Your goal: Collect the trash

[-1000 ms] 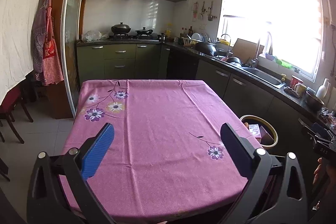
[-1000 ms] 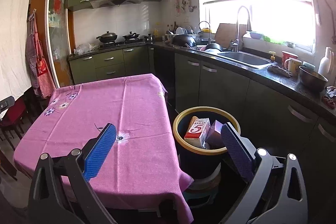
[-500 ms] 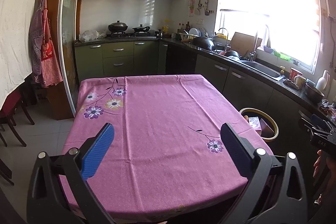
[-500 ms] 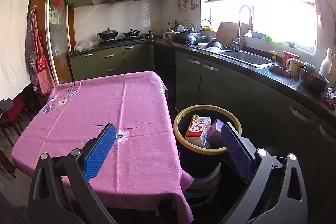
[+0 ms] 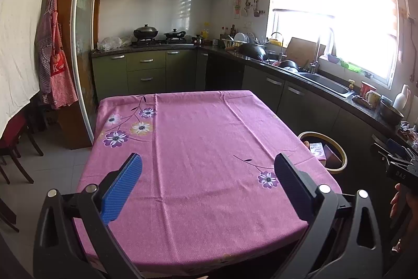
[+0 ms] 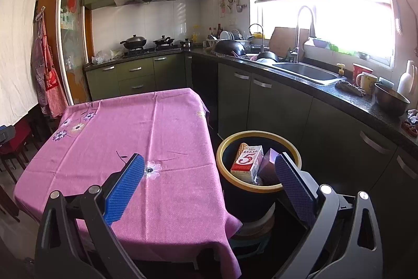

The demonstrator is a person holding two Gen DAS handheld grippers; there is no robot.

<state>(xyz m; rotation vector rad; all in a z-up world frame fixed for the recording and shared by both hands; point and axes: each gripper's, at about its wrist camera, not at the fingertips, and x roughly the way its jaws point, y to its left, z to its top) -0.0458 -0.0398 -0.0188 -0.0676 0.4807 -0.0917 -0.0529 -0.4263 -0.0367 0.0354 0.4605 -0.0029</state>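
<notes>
A dark trash bin with a yellow rim (image 6: 221, 161) stands on the floor at the table's right side; it also shows in the left wrist view (image 5: 344, 160). Inside it lie a white and red carton marked 5 (image 6: 247, 161), a purple box (image 6: 269, 166) and a wafer-like piece (image 6: 242, 148). My left gripper (image 5: 207, 184) is open and empty above the near part of the pink flowered tablecloth (image 5: 198, 148). My right gripper (image 6: 209, 186) is open and empty, over the table's right edge and the bin.
Green kitchen cabinets with a dark counter (image 6: 326, 93) run along the back and right, with a sink (image 6: 305, 71), pots, mugs and a bowl. An apron (image 5: 56, 69) hangs at left. A red chair (image 5: 13, 140) stands at far left.
Both grippers have drawn back a little and risen; the table and bin look slightly farther off. Both stay open and empty.
</notes>
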